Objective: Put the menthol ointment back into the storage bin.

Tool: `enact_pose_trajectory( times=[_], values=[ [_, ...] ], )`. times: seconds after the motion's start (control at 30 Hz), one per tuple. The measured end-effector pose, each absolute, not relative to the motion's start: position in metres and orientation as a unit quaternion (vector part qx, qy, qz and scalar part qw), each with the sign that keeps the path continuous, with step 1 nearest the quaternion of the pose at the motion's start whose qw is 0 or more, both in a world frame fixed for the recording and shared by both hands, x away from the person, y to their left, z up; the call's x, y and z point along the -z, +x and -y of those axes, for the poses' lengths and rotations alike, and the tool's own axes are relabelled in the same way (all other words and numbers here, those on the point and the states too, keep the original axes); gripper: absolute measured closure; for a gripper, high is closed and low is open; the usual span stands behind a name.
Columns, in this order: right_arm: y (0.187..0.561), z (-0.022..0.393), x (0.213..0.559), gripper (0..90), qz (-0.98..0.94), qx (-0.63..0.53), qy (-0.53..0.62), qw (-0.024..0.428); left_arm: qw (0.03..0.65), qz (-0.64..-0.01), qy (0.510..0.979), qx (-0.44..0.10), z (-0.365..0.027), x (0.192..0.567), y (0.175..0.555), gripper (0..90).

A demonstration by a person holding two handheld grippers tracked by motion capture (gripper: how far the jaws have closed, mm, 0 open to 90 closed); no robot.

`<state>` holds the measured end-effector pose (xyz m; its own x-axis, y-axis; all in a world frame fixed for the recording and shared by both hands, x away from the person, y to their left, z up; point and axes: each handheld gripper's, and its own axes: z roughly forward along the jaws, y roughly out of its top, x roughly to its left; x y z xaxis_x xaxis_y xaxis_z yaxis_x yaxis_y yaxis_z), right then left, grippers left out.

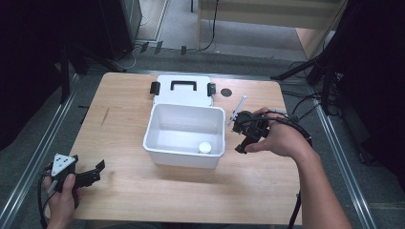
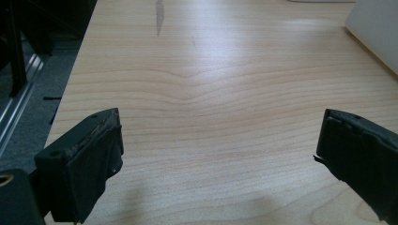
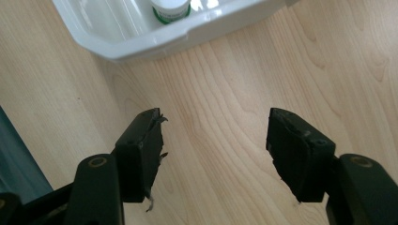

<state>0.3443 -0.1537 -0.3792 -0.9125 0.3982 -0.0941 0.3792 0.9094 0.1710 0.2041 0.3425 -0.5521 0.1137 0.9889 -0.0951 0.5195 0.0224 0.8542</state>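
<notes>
Right claw [image 1: 242, 139] hanging over bare surface [image 3: 225, 108], jaws apart, nothing between. White bin [image 1: 184, 135] just ahead of it, small white jar [image 1: 205, 147] sitting in the near corner. Lid [image 1: 183, 89] lying beyond the bin. Left claw [image 1: 90, 175] well off, jaws wide apart, empty, resting low.

No text, brand or number reads clearly anywhere on the worktop [image 1: 133, 191]; the small white jar [image 3: 171, 9] in the white bin [image 1: 153, 143] carries a green band, its lettering perhaps printed but illegible.
</notes>
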Motion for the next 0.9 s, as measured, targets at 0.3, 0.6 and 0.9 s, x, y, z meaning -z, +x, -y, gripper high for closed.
enact_pose_trajectory(
  times=[0.3,0.6,0.9],
  values=[
    [0.338,0.179,0.399,38.0,-0.963,-0.119,0.231,0.068,0.396,-0.597,0.633,-0.295,-0.343,0.552,0.204,1.6],
    [0.333,0.205,0.426,37.5,-0.937,-0.182,0.281,0.095,0.395,-0.597,0.632,-0.296,-0.343,0.552,0.204,1.6],
    [0.325,0.235,0.451,34.3,-0.883,-0.286,0.329,0.172,0.396,-0.598,0.631,-0.295,-0.343,0.552,0.204,1.6]
  ],
)
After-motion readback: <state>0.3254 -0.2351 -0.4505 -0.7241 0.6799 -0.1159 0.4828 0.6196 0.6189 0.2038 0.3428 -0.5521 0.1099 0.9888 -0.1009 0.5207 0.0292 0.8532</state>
